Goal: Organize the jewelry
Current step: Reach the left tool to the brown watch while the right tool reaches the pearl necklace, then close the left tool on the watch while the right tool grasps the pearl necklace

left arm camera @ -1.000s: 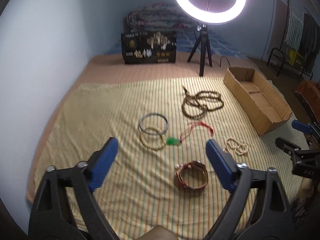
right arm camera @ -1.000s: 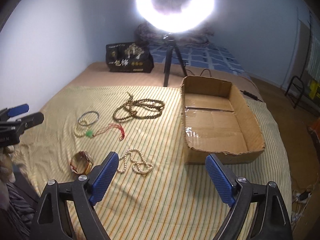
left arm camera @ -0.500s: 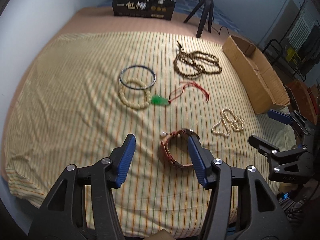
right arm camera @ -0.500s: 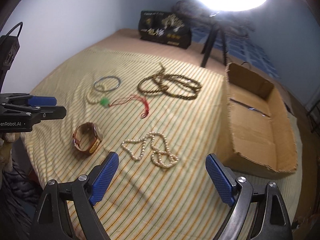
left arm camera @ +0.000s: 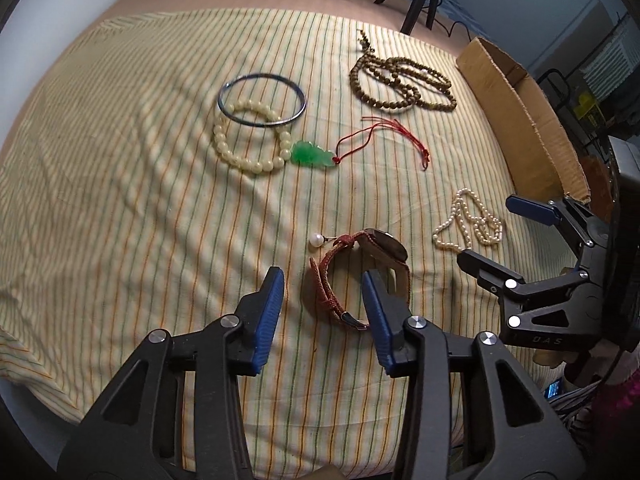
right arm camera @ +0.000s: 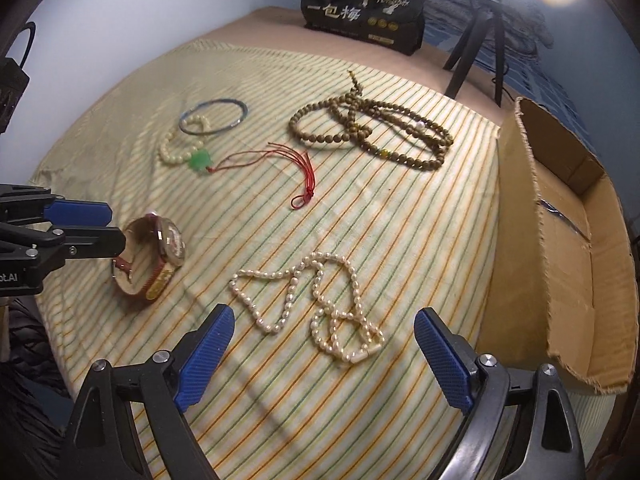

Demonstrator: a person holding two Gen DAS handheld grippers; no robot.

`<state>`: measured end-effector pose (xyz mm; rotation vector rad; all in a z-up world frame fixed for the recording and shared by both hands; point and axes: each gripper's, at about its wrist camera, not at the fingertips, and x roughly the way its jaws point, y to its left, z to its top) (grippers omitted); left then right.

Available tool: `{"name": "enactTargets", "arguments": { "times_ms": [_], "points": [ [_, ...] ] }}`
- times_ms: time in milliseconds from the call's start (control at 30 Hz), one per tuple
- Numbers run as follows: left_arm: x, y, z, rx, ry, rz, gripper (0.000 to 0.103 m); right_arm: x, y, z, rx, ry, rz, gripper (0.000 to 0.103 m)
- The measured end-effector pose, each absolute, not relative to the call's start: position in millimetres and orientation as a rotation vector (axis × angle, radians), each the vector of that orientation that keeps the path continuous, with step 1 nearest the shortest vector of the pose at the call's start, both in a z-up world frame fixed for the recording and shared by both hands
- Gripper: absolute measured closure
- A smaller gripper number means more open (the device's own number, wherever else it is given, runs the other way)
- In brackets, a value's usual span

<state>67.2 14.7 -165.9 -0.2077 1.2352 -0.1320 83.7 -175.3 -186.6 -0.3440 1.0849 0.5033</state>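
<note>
A red-strapped watch (left arm camera: 360, 276) (right arm camera: 154, 258) lies on the striped cloth (left arm camera: 120, 200). My left gripper (left arm camera: 322, 280) is open, one finger outside the strap and one inside its loop; it shows in the right wrist view (right arm camera: 104, 226). A pearl necklace (right arm camera: 316, 300) (left arm camera: 470, 224) lies just ahead of my open right gripper (right arm camera: 324, 330), seen also in the left wrist view (left arm camera: 496, 232). A cream bead bracelet (left arm camera: 250, 136), blue bangle (left arm camera: 262, 98), green pendant on red cord (left arm camera: 312, 154) and brown bead strand (left arm camera: 400, 82) lie farther back.
An open cardboard box (right arm camera: 568, 240) (left arm camera: 520, 120) stands along the cloth's right side. A black printed bag (right arm camera: 362, 10) and a ring-light tripod (right arm camera: 476, 48) stand at the back. A loose pearl (left arm camera: 316, 239) lies beside the watch.
Both grippers have moved forward and down. The left one has narrowed and now straddles the watch strap. The right one has closed in on the pearl necklace.
</note>
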Motion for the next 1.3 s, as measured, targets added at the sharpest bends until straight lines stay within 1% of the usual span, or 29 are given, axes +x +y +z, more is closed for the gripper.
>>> {"name": "enactTargets", "arguments": {
  "times_ms": [67, 133, 233, 300, 400, 467, 533, 567, 633, 667, 733, 767, 833, 933, 1033, 1300],
  "points": [
    [69, 13, -170, -0.207, 1.248, -0.135, 0.066, 86, -175, -190, -0.346, 1.098, 0.513, 0.007],
    [69, 11, -173, -0.201, 1.257, -0.138, 0.067, 89, -173, -195, -0.355, 1.114, 0.515, 0.007],
    [70, 8, -182, -0.193, 1.279, -0.142, 0.072, 93, -172, -202, -0.352, 1.13, 0.514, 0.005],
    [71, 6, -185, -0.184, 1.284, -0.138, 0.073, 95, -173, -203, -0.342, 1.135, 0.516, 0.005],
    [74, 3, -187, -0.171, 1.279, -0.138, 0.079, 98, -174, -205, -0.336, 1.14, 0.517, 0.005],
    [76, 2, -188, -0.176, 1.282, -0.139, 0.084, 98, -175, -204, -0.333, 1.135, 0.516, 0.011],
    [77, 1, -189, -0.171, 1.28, -0.137, 0.085, 102, -175, -204, -0.328, 1.13, 0.52, 0.024],
    [77, 1, -189, -0.169, 1.279, -0.138, 0.086, 102, -176, -203, -0.323, 1.129, 0.522, 0.028],
    [79, 1, -190, -0.167, 1.276, -0.139, 0.089, 103, -178, -200, -0.312, 1.127, 0.526, 0.046],
    [79, 1, -190, -0.167, 1.275, -0.139, 0.091, 103, -178, -199, -0.307, 1.127, 0.526, 0.05],
    [77, 3, -189, -0.166, 1.273, -0.142, 0.092, 104, -180, -198, -0.299, 1.128, 0.526, 0.064],
    [77, 2, -189, -0.162, 1.271, -0.142, 0.093, 103, -180, -198, -0.296, 1.129, 0.527, 0.067],
    [76, 3, -189, -0.16, 1.268, -0.142, 0.093, 104, -179, -198, -0.297, 1.126, 0.527, 0.079],
    [76, 3, -188, -0.159, 1.262, -0.146, 0.096, 101, -177, -197, -0.302, 1.122, 0.53, 0.092],
    [74, 4, -186, -0.161, 1.256, -0.151, 0.096, 95, -175, -195, -0.31, 1.116, 0.527, 0.097],
    [66, 6, -175, -0.161, 1.228, -0.157, 0.096, 95, -184, -179, -0.258, 1.079, 0.508, 0.098]
  ]
}}
